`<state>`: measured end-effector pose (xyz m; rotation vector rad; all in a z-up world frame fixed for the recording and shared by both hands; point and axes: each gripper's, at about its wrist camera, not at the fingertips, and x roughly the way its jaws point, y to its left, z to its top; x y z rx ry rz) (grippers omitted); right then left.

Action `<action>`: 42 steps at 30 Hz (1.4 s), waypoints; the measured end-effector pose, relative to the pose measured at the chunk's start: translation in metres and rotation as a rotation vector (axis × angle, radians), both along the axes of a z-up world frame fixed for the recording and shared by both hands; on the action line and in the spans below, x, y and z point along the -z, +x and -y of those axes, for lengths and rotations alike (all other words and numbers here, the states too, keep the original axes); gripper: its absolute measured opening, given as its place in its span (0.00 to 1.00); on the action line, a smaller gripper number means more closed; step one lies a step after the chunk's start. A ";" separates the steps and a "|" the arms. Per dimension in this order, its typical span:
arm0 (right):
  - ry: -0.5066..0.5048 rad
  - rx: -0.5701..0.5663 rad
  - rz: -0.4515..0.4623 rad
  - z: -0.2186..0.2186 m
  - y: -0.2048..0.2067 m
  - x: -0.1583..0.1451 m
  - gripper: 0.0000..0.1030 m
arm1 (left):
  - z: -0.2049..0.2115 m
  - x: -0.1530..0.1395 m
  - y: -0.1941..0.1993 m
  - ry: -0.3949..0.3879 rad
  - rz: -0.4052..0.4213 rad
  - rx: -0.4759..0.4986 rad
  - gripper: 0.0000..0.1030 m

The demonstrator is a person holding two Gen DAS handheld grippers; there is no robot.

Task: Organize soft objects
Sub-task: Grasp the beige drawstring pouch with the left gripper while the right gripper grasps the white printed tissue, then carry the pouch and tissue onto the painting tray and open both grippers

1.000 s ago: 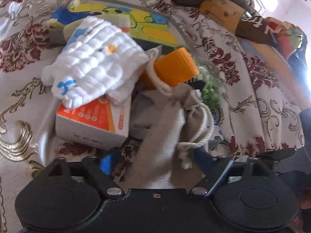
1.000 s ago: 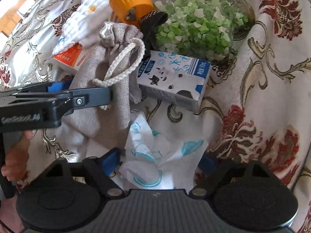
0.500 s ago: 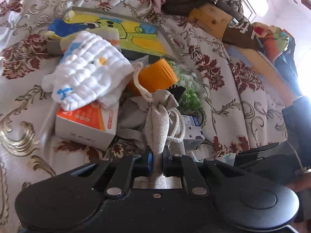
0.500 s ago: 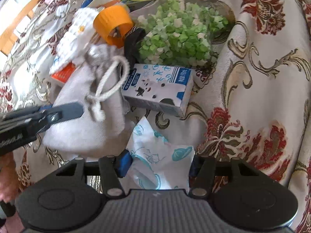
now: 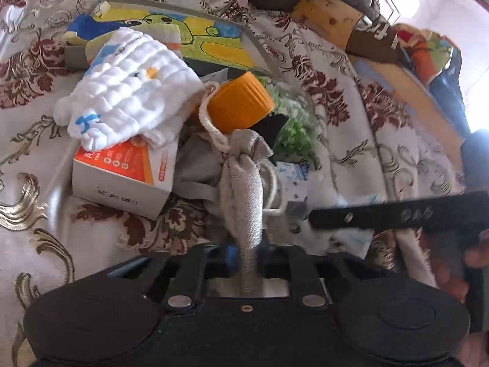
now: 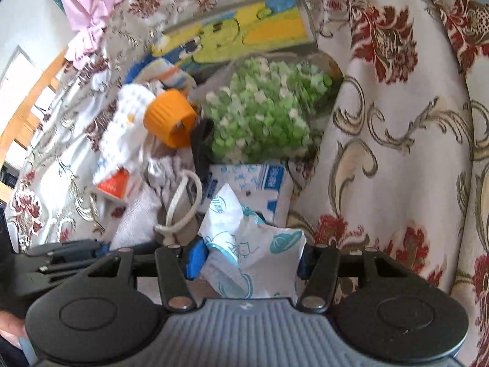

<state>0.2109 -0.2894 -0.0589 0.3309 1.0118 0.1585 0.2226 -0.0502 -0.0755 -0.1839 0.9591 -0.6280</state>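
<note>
Left gripper (image 5: 247,249) is clamped tight on the bottom end of the grey drawstring pouch (image 5: 243,183), fabric pinched thin between both fingers. The pouch's gathered neck and white cord (image 5: 211,122) point away toward the orange cap (image 5: 240,105).

Right gripper (image 6: 249,258) is closed on the white tissue pack with blue print (image 6: 244,244); both blue pads (image 6: 193,260) press its sides and the pack is crumpled between them.

Both items sit in a pile on the floral bedspread (image 6: 397,153). The white quilted cloth (image 5: 125,91) lies on top of the orange-and-white box (image 5: 122,174), just left of the pouch. The bag of green pieces (image 6: 262,113) sits behind the blue-and-white carton (image 6: 259,183); the carton touches the far side of the tissue pack. The yellow-green picture book (image 6: 244,36) lies at the back of the pile.
</note>
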 end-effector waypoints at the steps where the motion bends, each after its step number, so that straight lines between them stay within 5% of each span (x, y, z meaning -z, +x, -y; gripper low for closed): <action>1: 0.002 -0.001 0.011 -0.001 -0.001 -0.001 0.58 | 0.000 -0.001 -0.001 0.010 0.008 -0.005 0.09; 8: -0.026 -0.034 0.204 -0.019 -0.012 -0.019 0.58 | -0.010 -0.028 -0.026 -0.004 0.098 -0.062 0.08; 17: -0.073 -0.026 0.448 -0.025 -0.037 -0.051 0.59 | -0.016 -0.079 -0.086 0.051 0.418 -0.175 0.08; 21: -0.103 -0.021 0.534 -0.028 -0.041 -0.063 0.59 | -0.015 -0.096 -0.082 0.035 0.473 -0.228 0.08; 32: -0.099 0.042 0.629 -0.015 0.078 -0.092 0.61 | 0.014 -0.143 0.039 0.000 0.550 -0.289 0.09; 42: -0.233 0.155 0.578 -0.008 0.189 -0.052 0.61 | 0.037 -0.110 0.185 0.034 0.514 -0.313 0.09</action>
